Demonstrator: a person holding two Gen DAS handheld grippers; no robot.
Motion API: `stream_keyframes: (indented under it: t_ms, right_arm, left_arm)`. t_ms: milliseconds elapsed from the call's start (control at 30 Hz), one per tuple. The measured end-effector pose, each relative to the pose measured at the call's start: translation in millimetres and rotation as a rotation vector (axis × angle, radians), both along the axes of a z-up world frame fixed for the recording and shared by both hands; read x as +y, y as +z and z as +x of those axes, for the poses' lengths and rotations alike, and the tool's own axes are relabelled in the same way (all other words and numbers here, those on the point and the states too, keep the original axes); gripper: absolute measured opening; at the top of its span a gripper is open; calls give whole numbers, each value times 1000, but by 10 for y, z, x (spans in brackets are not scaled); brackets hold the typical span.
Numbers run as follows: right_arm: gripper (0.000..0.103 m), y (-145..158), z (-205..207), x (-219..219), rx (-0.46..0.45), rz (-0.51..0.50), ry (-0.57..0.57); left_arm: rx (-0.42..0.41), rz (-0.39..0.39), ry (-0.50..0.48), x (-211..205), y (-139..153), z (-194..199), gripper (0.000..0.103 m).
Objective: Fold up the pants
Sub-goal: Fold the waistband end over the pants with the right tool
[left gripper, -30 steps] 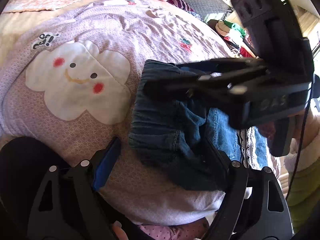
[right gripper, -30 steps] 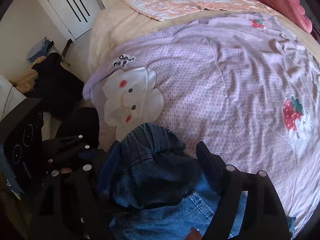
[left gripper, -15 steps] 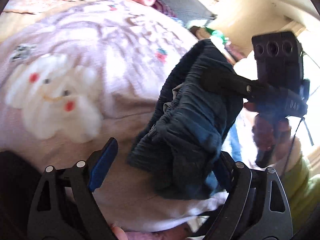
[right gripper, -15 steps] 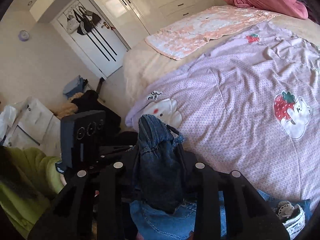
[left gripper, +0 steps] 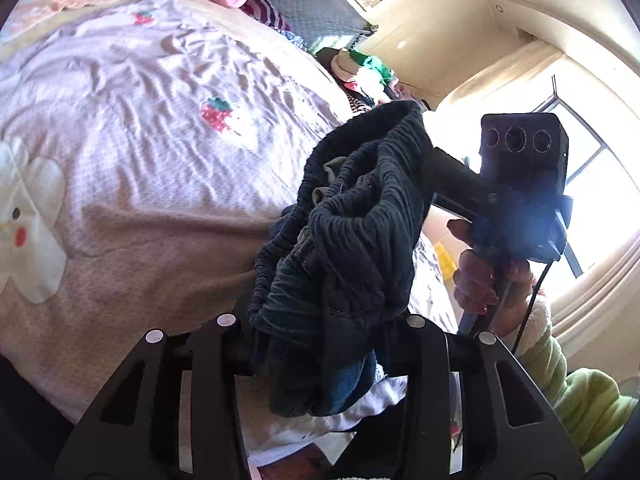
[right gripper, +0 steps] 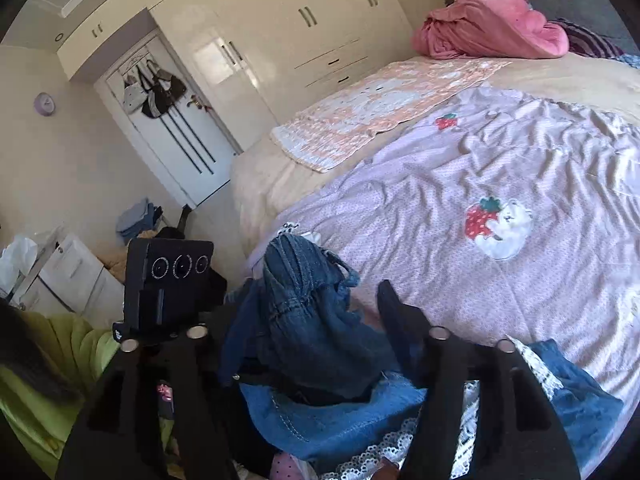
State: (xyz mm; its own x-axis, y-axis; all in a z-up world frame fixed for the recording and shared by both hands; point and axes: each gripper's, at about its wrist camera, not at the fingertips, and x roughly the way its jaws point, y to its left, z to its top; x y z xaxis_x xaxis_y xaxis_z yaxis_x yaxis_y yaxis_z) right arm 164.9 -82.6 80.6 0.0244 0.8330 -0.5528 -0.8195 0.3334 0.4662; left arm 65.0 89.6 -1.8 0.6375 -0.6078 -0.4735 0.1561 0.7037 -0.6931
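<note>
Left claw [left gripper: 320, 340]: jaws closing, with the gathered waistband of the dark blue denim pants [left gripper: 352, 240] bunched between them; the cloth fills the gap and appears clamped. Right claw [right gripper: 316, 320]: jaws opening; the same denim bunch stands between them, but the right-hand finger [right gripper: 396, 316] shows a gap to the cloth, so the grip looks released on that side.

Pants: held up off the bed, hanging in a crumpled wad just ahead of both claws, elastic waistband uppermost. Below the right claw, a lighter blue denim piece with white lace trim [right gripper: 360, 428] lies at the bed edge; whether it belongs to the same garment, cannot tell.

Beyond the claws: lilac quilted bedspread with strawberry and cloud prints [right gripper: 460, 168], wrinkled. Far side: pink crumpled blanket [right gripper: 492, 32].

Progress, judged: early. Pants lifted only; no flat layout, no leg-on-leg fold, no crease visible. Left to do: spread on bedspread, align legs, fold.
</note>
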Motion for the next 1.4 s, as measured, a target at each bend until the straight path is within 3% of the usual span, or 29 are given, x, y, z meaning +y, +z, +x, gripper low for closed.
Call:
stream_keyframes:
  t_ms: [200,367,533,767,867,1000,1200,1233,1300,1400]
  right_arm:
    - [72,61,-62,-415,27,12,-95]
    - [72,-88,-81,-697,99,-9,-166]
    - [72,-270,9,-1068,178,2,-259]
    - [72,-568,125,-1465,279,-36,-330]
    - [80,-685,129,-1520,324,-53,-337]
    - [86,-809,172,-1517,382,-74,-372]
    - [86,-936,201,-1425,417,-154,-392]
    - [82,-941,194,-1392,402,-168,-394]
    - [50,-928,162,-1296,336,-215,-396]
    - [43,-782,82,-1236,264,-142,-365]
  left_arm:
    - [-9,94,5,-262,160,105,32]
    - [0,208,29,-629,278,188,32]
    - [11,273,-6,-1124,219,255,33]
    - [37,294,-74,-1593,9,316,54]
    - [22,279,-117,-1695,5,258,68]
    - [11,269,-198,-1780,36,130,75]
    - [-64,352,-77,-1509,179,-75,75]
    - [-59,359,-71,-1482,174,-54,75]
    - [-24,375,-65,-1468,108,16,75]
    - [11,390,-45,-1475,5,73,75]
